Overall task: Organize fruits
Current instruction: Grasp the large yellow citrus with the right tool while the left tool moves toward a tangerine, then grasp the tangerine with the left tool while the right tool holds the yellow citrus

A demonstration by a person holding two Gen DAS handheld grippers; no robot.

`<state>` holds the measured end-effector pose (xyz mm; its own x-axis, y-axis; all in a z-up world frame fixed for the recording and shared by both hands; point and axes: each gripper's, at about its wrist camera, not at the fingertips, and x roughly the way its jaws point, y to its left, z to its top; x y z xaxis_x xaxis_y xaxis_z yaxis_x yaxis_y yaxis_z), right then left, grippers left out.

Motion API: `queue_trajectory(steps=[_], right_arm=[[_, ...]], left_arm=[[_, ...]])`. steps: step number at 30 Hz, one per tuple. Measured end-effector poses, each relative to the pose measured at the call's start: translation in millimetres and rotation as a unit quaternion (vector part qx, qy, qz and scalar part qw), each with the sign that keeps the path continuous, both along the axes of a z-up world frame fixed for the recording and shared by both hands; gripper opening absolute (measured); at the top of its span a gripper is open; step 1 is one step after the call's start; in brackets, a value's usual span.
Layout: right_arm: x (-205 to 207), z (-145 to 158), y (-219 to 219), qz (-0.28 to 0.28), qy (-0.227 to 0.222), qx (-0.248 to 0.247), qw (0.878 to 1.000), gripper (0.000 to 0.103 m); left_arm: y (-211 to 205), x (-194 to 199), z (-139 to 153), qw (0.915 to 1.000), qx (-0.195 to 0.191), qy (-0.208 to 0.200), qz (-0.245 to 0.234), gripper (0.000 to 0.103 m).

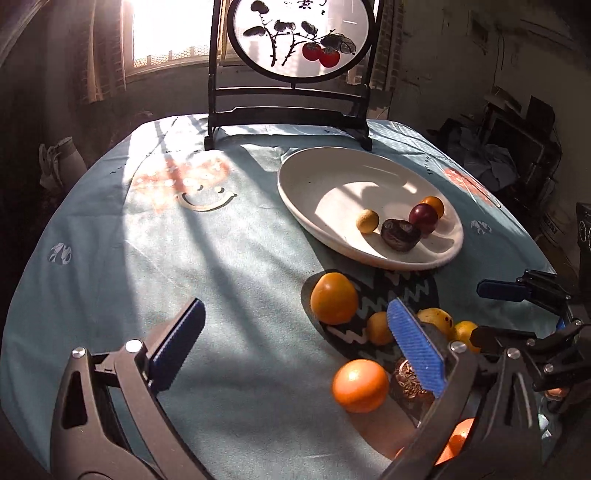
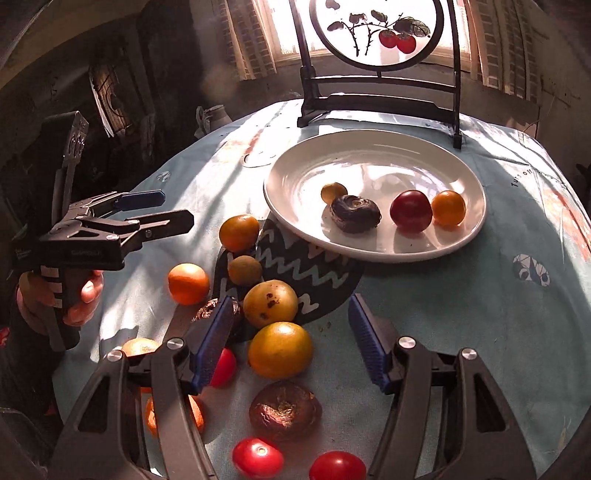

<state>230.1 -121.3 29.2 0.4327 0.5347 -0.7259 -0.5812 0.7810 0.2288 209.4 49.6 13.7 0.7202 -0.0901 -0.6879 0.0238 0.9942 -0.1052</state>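
Observation:
A white plate (image 2: 461, 177) sits at the back of the table and holds a small yellow-green fruit (image 2: 333, 192), a dark wrinkled fruit (image 2: 354, 213), a dark red plum (image 2: 411, 211) and a small orange (image 2: 448, 208). The plate also shows in the left wrist view (image 1: 314, 177). Several loose fruits lie in front of it: oranges (image 2: 280, 350) (image 2: 188, 283), a spotted yellow fruit (image 2: 270, 304), red tomatoes (image 2: 258, 458), a brown wrinkled fruit (image 2: 284, 410). My right gripper (image 2: 291, 343) is open above the orange, empty. My left gripper (image 1: 295, 343) is open and empty; it also shows in the right wrist view (image 2: 173, 210).
A round dark mat with zigzag lines (image 2: 295, 273) lies partly under the plate. A black stand with a round painted screen (image 2: 376, 33) stands behind the plate. The blue tablecloth (image 1: 147, 258) covers a round table; its edge curves close at left and right.

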Motion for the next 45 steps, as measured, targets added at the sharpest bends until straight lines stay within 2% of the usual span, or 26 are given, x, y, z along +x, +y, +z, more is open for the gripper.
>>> queue_trajectory(steps=[4,9,13,15,19,27,29,32,35,37,40,42,45], right_arm=[[-4,-8,7,0.013,0.012,-0.023,1.000,0.065],[-10,-15,13,0.026,0.016,-0.042,0.999,0.065],[-10,-18,15,0.027,0.014,-0.048,0.998,0.065],[-10,-18,15,0.024,0.013,-0.051,0.998,0.065],[-11,-20,14,0.021,0.016,-0.058,0.998,0.053],[-11,-32,20,0.022,0.022,-0.080,0.996,0.049],[-11,-30,19,0.023,0.022,-0.074,0.997,0.044],[-9,-29,16,0.014,0.020,-0.072,0.997,0.043],[-5,-25,7,0.005,0.033,-0.044,0.998,0.043],[-2,-20,-1,-0.007,0.037,-0.022,0.999,0.043],[1,-13,-12,-0.035,0.028,-0.010,0.999,0.043],[3,-12,-18,-0.052,0.028,-0.004,0.998,0.043],[6,-12,-23,-0.066,0.029,-0.003,0.997,0.043]], left_arm=[[11,-7,-6,0.9996,-0.002,0.006,0.029,0.101],[26,-13,-13,0.9980,-0.036,0.023,0.047,0.101],[32,-18,-17,0.9971,-0.047,0.033,0.049,0.101],[30,-22,-18,0.9974,-0.043,0.031,0.048,0.101],[25,-26,-14,0.9986,-0.015,0.018,0.048,0.101],[17,-28,-13,0.9992,0.016,0.011,0.036,0.101],[16,-29,-13,0.9991,0.022,0.008,0.036,0.101],[15,-30,-14,0.9989,0.029,0.008,0.036,0.101],[14,-30,-15,0.9990,0.029,0.013,0.031,0.101],[11,-33,-15,0.9994,0.024,0.022,0.009,0.101],[-1,-55,-9,0.9976,-0.011,0.010,-0.068,0.101],[-13,-72,-7,0.9913,-0.031,0.003,-0.128,0.101],[-33,-83,-14,0.9825,-0.032,0.019,-0.183,0.100]])
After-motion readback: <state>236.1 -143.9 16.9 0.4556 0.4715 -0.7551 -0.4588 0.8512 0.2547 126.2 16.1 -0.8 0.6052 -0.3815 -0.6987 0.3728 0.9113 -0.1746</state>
